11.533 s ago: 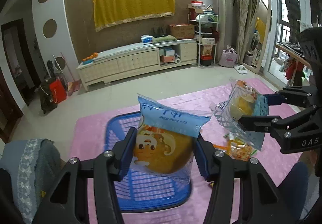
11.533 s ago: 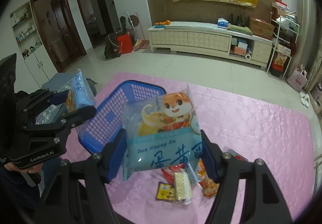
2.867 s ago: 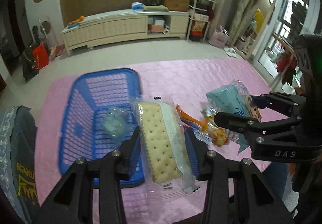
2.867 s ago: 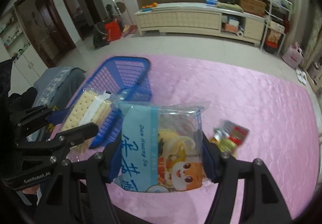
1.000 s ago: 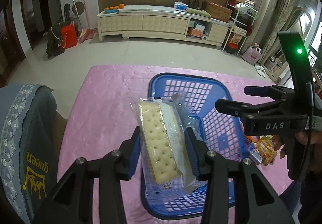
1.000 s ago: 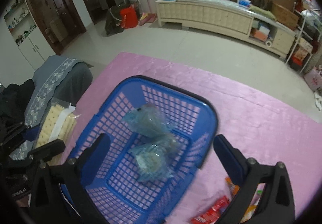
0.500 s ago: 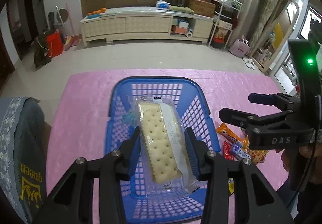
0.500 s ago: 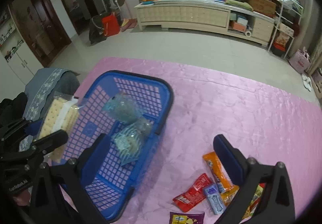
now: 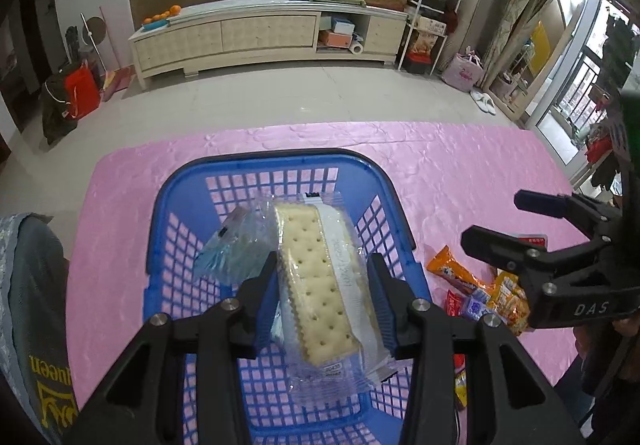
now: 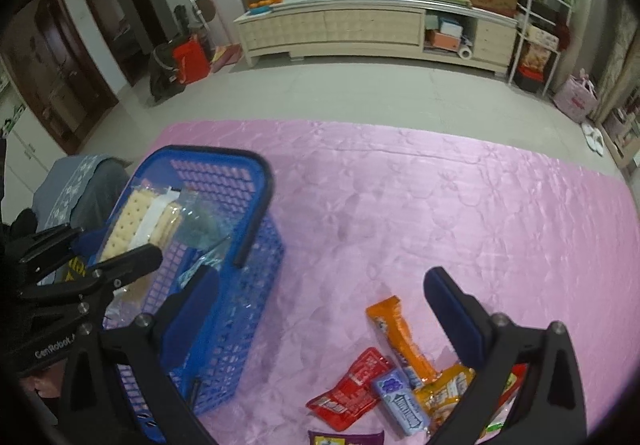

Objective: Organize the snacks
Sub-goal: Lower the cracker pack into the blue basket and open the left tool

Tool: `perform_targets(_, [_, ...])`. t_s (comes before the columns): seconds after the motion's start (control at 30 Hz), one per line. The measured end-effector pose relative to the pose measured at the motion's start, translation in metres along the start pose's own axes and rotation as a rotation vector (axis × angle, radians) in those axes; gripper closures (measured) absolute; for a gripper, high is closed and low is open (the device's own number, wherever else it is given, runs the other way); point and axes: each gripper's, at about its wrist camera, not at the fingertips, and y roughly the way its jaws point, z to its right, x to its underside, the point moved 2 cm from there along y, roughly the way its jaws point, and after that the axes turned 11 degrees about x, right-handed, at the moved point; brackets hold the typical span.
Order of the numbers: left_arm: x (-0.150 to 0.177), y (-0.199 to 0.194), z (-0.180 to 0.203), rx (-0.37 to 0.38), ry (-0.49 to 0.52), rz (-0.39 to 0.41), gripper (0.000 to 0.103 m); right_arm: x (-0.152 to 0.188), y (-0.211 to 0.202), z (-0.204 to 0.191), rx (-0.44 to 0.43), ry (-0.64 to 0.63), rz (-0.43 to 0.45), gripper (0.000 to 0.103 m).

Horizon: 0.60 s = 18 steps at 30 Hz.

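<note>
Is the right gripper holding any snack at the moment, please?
No, the right gripper has its jaws wide apart with only pink cloth between them.

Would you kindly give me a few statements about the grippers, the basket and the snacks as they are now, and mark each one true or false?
1. The left gripper is shut on a cracker pack. True.
2. The right gripper holds a snack bag. False: its jaws stand open and empty.
3. The cracker pack is held over the blue basket. True.
4. The basket is empty. False: clear bluish snack bags lie inside.
5. Loose snacks, among them an orange wrapper and a red packet, lie on the pink cloth outside the basket. True.
</note>
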Motion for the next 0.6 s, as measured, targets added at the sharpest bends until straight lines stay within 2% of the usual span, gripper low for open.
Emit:
perform_targets(0.13, [-0.006, 0.012, -0.003, 0.011, -0.018, -0.007, 0.06, -0.002, 0.008, 0.013, 0.001, 0.03, -0.001, 0.0])
perform_targets(0.2, [-0.007, 0.016, -0.002, 0.019, -0.014, -0.006, 0.045, -0.002, 0.011, 0.019, 0.007, 0.046, 0.001, 0.0])
perform_targets(0.23, [-0.007, 0.017, -0.001, 0.016, -0.012, -0.007, 0.042, -0.002, 0.011, 0.02, 0.004, 0.054, -0.002, 0.0])
perform_targets(0.4, [0.002, 0.009, 0.005, 0.005, 0.0, -0.002, 0.04, 0.004, 0.003, 0.022, 0.01, 0.048, -0.002, 0.0])
perform_targets(0.53, [0.012, -0.007, 0.019, 0.0, 0.05, 0.014, 0.04, 0.011, -0.013, 0.02, 0.011, 0.028, 0.023, 0.0])
perform_targets(0.6, [0.016, -0.013, 0.026, -0.002, 0.07, 0.023, 0.036, 0.013, -0.02, 0.021, 0.009, 0.029, 0.028, 0.0])
